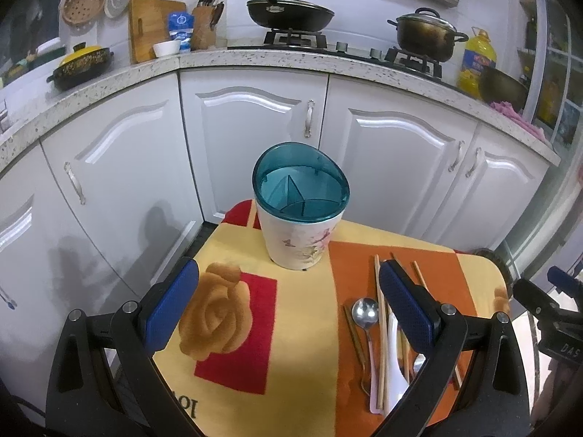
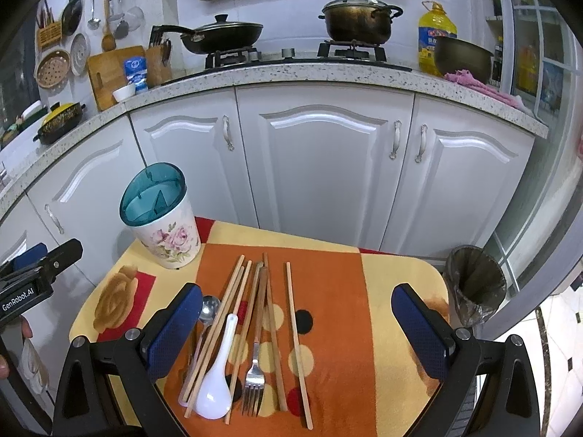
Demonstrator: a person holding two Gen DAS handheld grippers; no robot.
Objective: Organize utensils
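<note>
**Utensils laid out, holder empty: the moment before the first pick**

Both wrist views show a small tabletop (image 2: 400,276) covered by a patterned orange, yellow and red cloth, standing in front of white kitchen cabinets. The utensil holder (image 2: 160,218), a floral cup with a teal divided insert, stands upright at the upper left of the cloth in the right wrist view and at centre frame in the left wrist view; its compartments appear empty. The loose utensils lie side by side on the orange band at lower centre of the right wrist view: several chopsticks (image 2: 298,327), a fork (image 2: 254,375), a white soup spoon (image 2: 218,375) and a metal spoon (image 2: 209,307), some overlapping.

The left gripper (image 1: 289,298) hovers above the cloth with its jaws wide apart, holding nothing. The right gripper (image 2: 297,324) hovers over the utensils, jaws likewise spread wide and empty.

Judged from this layout, no utensil is sorted yet; the step in hand is the approach to a first pick. The next move calls for lowering the right gripper onto one item, likely the lone chopstick at the right of the group, closing across its shaft, and carrying it to a holder compartment.
</note>
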